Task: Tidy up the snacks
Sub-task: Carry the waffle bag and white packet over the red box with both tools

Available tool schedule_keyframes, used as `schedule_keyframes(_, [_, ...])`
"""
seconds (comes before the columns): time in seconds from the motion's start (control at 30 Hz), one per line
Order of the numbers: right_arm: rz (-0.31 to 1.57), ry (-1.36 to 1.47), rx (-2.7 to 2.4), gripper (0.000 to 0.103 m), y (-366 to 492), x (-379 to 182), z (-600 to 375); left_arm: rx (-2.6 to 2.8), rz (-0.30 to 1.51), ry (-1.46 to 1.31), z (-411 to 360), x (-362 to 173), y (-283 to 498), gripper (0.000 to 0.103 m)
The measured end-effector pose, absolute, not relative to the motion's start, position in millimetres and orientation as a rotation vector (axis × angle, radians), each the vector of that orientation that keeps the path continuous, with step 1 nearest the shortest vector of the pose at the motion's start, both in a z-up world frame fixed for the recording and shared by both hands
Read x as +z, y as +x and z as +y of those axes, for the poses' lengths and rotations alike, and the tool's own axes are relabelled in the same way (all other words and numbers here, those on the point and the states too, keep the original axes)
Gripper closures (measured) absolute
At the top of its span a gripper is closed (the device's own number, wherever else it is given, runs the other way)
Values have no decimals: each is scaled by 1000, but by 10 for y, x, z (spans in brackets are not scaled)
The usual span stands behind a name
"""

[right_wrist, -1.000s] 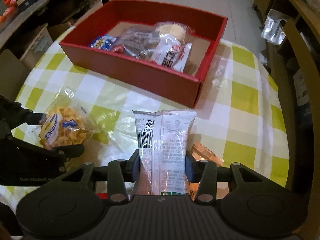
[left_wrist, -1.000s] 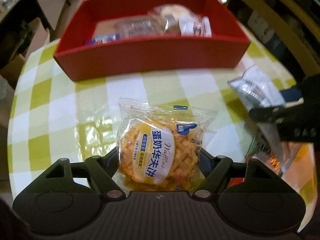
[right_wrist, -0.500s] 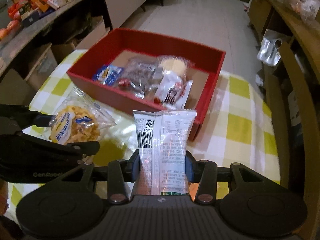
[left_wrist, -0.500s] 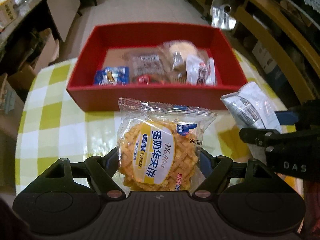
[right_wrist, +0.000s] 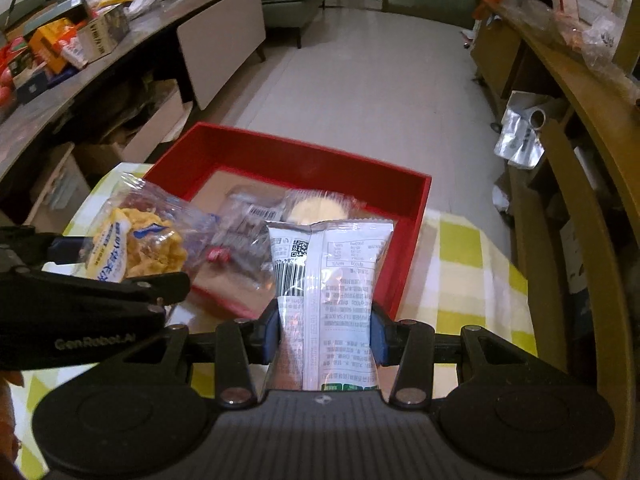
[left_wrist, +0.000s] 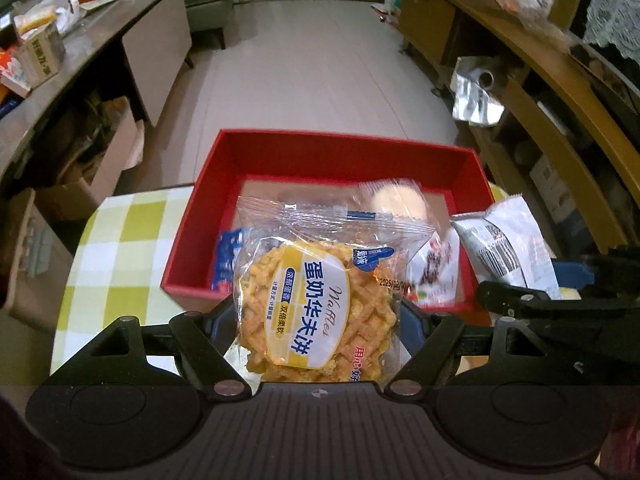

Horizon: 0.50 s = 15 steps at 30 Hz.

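Observation:
My left gripper [left_wrist: 316, 316] is shut on a clear waffle packet [left_wrist: 316, 304] with a yellow and white label, held above the near edge of the red box [left_wrist: 344, 148]. My right gripper [right_wrist: 324, 332] is shut on a white and silver snack packet [right_wrist: 328, 280], held upright near the box's [right_wrist: 288, 156] front right part. The waffle packet [right_wrist: 136, 248] and left gripper show at the left of the right wrist view. The white packet [left_wrist: 508, 244] shows at the right of the left wrist view. The box holds several wrapped snacks [right_wrist: 316, 208].
The table has a yellow and white checked cloth [right_wrist: 468, 264]. Beyond it are tiled floor [left_wrist: 312, 64], a cluttered counter [right_wrist: 60, 48] on the left with cardboard boxes [left_wrist: 92, 168] beneath, and wooden shelving [right_wrist: 568, 128] on the right.
Both grippers have risen and moved forward with their packets, from low over the cloth to above the red box's near side. The views now tilt up toward the room.

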State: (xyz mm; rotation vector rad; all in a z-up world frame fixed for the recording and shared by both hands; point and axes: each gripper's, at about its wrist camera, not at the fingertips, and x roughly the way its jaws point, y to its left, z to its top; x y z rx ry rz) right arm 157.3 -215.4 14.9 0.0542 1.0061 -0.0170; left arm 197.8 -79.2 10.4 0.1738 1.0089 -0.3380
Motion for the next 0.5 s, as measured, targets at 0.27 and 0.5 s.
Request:
schedule_keyframes(0.27, [988,78,-32,51,1853,66,-2262,-305,996,180,-877,14,2230,21])
schedule_keyframes(0.5, [999,79,-48,51,2015,-74,-2318,-287,1002,197,-907,-76,2358,21])
